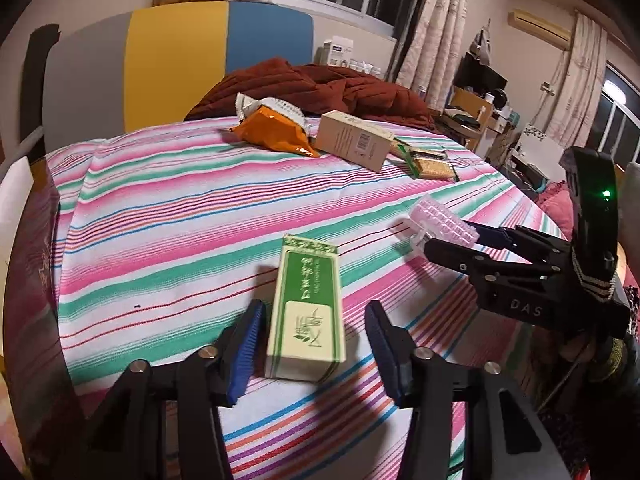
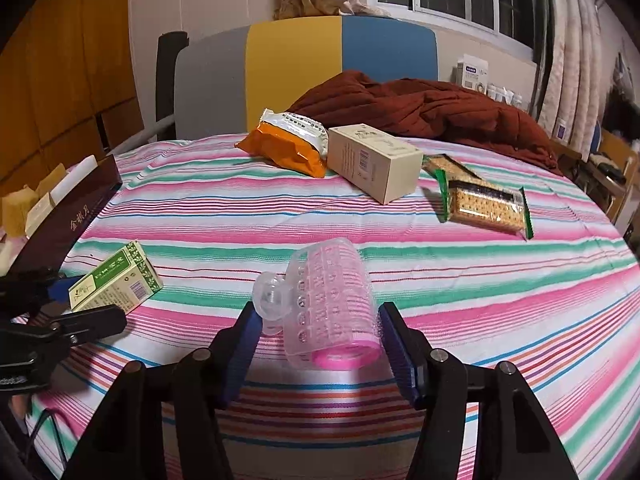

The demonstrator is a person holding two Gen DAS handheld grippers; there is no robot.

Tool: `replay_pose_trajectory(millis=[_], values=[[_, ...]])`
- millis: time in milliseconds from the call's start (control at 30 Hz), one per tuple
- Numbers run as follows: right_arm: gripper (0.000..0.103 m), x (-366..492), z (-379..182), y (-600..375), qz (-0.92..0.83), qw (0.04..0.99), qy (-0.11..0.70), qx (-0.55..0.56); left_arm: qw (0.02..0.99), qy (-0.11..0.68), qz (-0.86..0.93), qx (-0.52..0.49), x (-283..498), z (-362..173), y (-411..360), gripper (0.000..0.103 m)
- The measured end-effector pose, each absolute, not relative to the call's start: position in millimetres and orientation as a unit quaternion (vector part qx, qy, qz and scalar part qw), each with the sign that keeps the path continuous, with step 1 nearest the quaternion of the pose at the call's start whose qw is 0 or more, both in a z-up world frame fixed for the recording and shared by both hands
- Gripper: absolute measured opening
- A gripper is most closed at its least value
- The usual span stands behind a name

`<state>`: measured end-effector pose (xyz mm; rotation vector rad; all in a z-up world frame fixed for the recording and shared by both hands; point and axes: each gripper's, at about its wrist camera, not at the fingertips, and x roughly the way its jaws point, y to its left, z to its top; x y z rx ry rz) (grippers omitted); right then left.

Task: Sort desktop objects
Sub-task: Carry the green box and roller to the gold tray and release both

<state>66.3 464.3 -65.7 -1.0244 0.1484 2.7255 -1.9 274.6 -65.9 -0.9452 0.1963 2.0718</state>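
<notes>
The green box (image 1: 307,312) lies flat on the striped bed sheet (image 1: 168,216), long axis running away from the left gripper (image 1: 312,348), whose spread fingers flank it without touching. The pink hair roller (image 2: 334,312) lies lengthwise between the released fingers of the right gripper (image 2: 318,344), its open end toward the camera. Farther back sit an orange packet (image 2: 286,148), a beige carton (image 2: 374,162) and crackers (image 2: 486,206), near a red quilt (image 2: 432,106). Bare sheet separates the two groups

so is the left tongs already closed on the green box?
No. In the left wrist view the left tongs stand open, with a visible gap between each blue pad and the green box lying between them on the striped sheet.
</notes>
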Motion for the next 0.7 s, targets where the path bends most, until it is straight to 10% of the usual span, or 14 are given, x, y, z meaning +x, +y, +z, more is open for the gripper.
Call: replay_pose_trajectory(millis=[700], values=[[0.06,68,-56,420,0.939,0.084,0.051,-0.33,0.406,0.065,0.851,-0.327,18,-39,243,0.033]])
